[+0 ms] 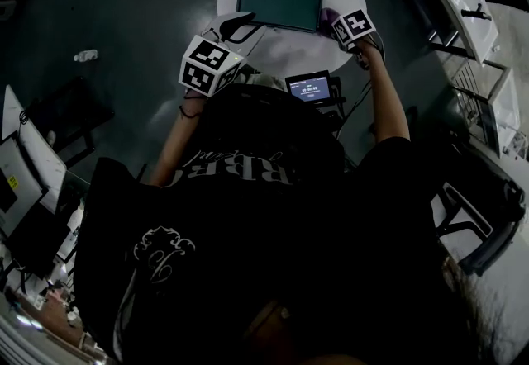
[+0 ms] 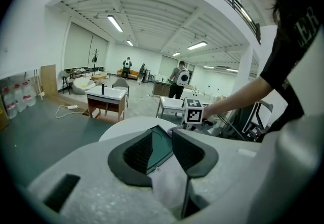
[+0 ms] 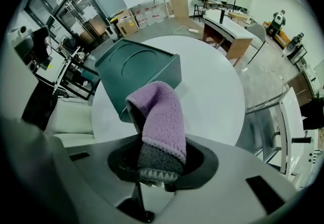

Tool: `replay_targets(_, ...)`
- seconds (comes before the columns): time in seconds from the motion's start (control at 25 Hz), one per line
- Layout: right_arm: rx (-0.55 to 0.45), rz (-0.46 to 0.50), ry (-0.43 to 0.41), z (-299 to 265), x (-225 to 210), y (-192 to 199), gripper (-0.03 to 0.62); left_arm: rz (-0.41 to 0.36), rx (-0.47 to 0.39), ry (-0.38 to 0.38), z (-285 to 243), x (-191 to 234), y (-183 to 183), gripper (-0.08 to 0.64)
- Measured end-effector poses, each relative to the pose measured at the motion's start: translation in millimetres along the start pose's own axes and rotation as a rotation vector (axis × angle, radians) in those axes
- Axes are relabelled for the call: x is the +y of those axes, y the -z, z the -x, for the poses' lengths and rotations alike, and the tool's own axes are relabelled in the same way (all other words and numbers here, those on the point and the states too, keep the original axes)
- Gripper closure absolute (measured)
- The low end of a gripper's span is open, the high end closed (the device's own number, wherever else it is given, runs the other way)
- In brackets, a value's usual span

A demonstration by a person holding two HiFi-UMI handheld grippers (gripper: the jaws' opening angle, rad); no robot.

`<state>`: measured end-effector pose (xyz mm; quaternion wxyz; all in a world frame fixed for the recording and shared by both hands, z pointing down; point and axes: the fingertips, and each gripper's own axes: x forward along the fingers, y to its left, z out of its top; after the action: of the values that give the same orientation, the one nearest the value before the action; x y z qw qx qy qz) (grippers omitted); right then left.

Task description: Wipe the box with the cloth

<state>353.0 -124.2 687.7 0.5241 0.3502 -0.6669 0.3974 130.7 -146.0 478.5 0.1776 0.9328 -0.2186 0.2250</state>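
With left gripper, pinches near-left corner of teal box: jaws drawn in narrow, box corner filling gap between pads. With right gripper, clamps purple cloth: jaws closed tight on folded grey underside, purple nap standing up and draping forward past fingertips. Holds cloth at right end of box, touching or just beside its edge; cannot confirm contact from either view. Locates box lying on far half of round white table, long side facing operator. Shows small lit screen just off table's near edge, between both forearms.
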Motion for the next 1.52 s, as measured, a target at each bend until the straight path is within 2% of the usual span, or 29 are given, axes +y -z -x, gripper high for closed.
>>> replay_targets(0.32, 0.039, 0.117, 0.067, 10, -37, -47, 0.477, 0.041, 0.014, -0.082, 19, 18, 16, 0.430)
replay_targets(0.68, 0.031, 0.161, 0.080, 22, -62, -95, 0.476, 0.101, 0.000, -0.152, 33, 32, 23, 0.430)
replay_targets(1.04, 0.059, 0.295, 0.071, 13, -37, -153, 0.477, 0.146, -0.016, -0.212, 56, 57, 30, 0.430)
replay_targets(1.24, 0.072, 0.400, 0.048, -1, 6, -195, 0.477, 0.165, -0.023, -0.227, 80, 83, 42, 0.430)
replay_targets(1.36, 0.128, 0.433, 0.002, -13, 29, -202, 0.477, 0.143, -0.005, -0.227, 87, 89, 48, 0.430)
replay_targets(1.52, 0.147, 0.477, -0.008, -23, 58, -223, 0.477, 0.144, -0.001, -0.236, 102, 101, 61, 0.430)
